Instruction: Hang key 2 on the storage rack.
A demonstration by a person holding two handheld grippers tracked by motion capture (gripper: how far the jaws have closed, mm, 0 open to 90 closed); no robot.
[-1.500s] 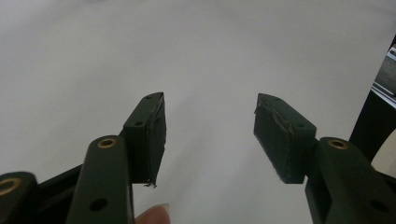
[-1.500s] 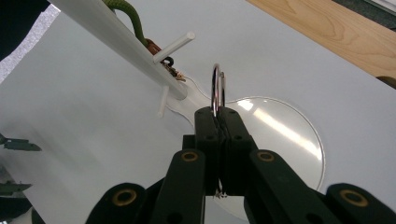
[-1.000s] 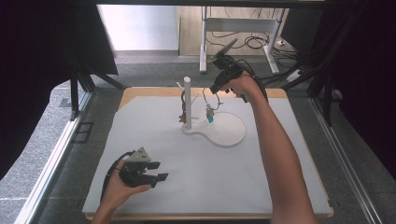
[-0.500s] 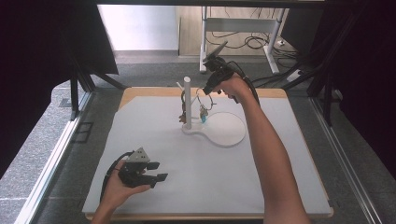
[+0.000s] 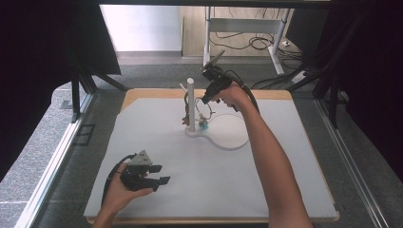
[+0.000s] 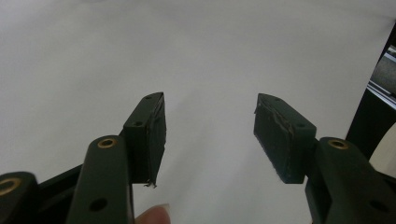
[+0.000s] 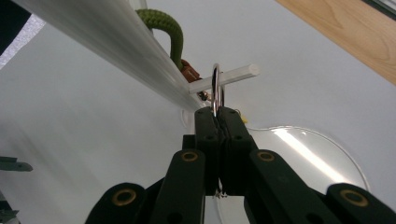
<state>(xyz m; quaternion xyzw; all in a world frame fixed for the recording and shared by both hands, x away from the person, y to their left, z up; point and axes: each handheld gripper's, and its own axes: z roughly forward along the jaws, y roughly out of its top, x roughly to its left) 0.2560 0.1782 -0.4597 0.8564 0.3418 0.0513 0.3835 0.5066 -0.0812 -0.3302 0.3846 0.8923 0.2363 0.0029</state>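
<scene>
- My right gripper (image 7: 217, 116) has its jaws clamped on a metal ring (image 7: 216, 88), held at a white peg (image 7: 229, 78) of the upright stand (image 5: 190, 102).
- My left gripper (image 5: 145, 175) rests low over the bench (image 5: 285, 156), jaws wide apart and holding nothing.

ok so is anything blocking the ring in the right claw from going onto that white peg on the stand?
Nothing visible does. The right claw is shut on the metal ring, which sits right at the white peg, with the peg's free end open.
</scene>
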